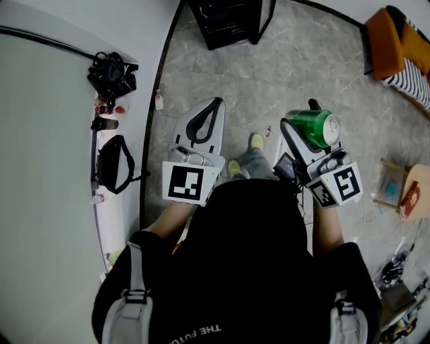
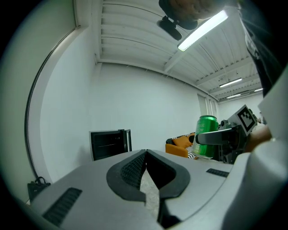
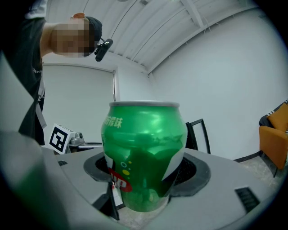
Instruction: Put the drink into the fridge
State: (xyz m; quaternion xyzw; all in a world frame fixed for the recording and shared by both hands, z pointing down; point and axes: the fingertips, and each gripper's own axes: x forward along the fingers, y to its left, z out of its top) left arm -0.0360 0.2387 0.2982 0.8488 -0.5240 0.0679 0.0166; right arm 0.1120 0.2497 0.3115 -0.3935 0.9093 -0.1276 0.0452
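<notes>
The green drink can (image 3: 143,157) was held upright in the right gripper (image 3: 145,179), and what a firm grip: the jaws were clamped on its two sides, the dark pads pressed into the can's lower half. The can was carried in the air, clear of the grey stone floor (image 1: 302,60), and was not yet in the fridge. Just across from it, the left gripper (image 1: 213,102) was seen with its jaws pressed together, tips touching and nothing caught between them. Yellow shoes (image 1: 256,141) were spotted on the floor between the two grippers. Further ahead, the black fridge (image 1: 225,20) was seen against the white wall with its door wide open, well apart from the can. An orange sofa (image 1: 386,40) was parked off to the right.
</notes>
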